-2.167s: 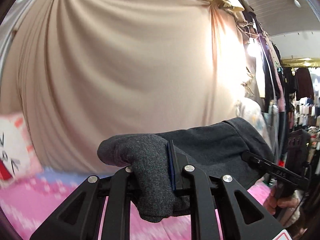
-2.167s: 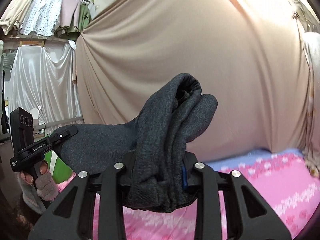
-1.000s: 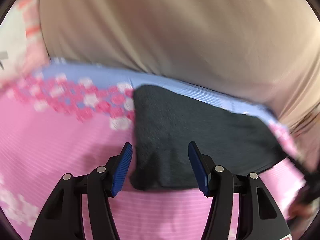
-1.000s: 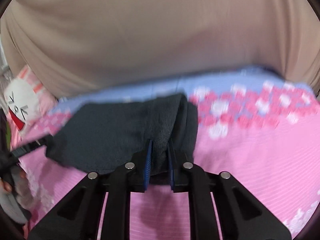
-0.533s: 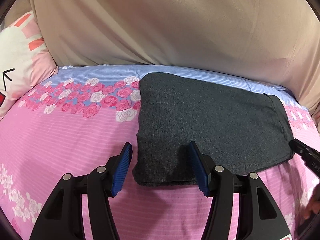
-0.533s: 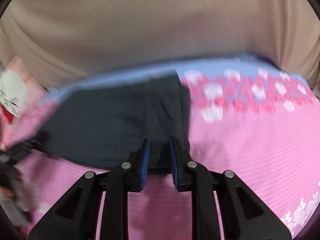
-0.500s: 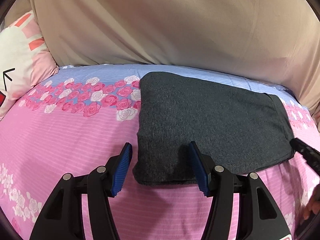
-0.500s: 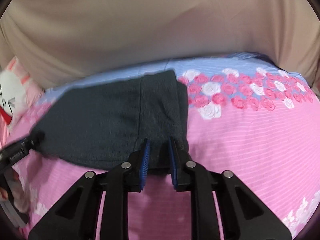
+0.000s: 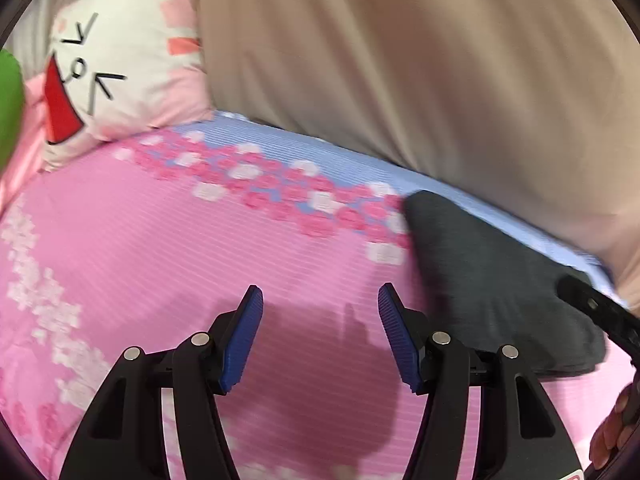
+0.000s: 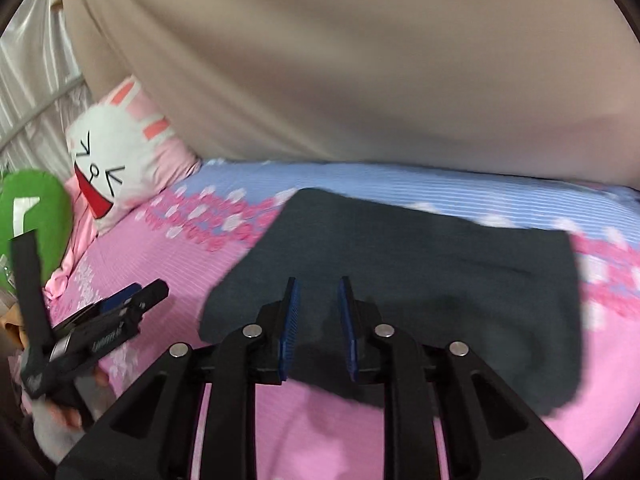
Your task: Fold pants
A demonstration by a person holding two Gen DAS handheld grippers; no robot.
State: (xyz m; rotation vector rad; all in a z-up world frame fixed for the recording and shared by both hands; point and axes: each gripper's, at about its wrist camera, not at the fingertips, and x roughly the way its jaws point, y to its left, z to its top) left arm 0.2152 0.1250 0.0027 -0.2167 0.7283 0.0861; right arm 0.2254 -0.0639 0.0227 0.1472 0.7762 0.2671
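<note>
Pants lie folded into a dark grey rectangle on the pink flowered bed, flat, just ahead of and partly under the right hand-held gripper, off to the right of the left hand-held gripper. Left one: blue pads spread wide and widening, nothing between them, only bare bedsheet below. Right one: pads a narrow gap apart, no cloth pinched that I can see; it hovers over the near edge of the pants, clear of the fabric. Both tools tilt downward toward the bed. A hand grips the left tool's handle at the left edge of the right wrist view; fingertips of the other hand show at the lower right edge of the left wrist view. A rabbit-face pillow sits far ahead-left against the beige curtain. Judgement: fold looks laid down and released. To finish well, draw both tools away without dragging an edge, then check that corners are square before any further fold.
</note>
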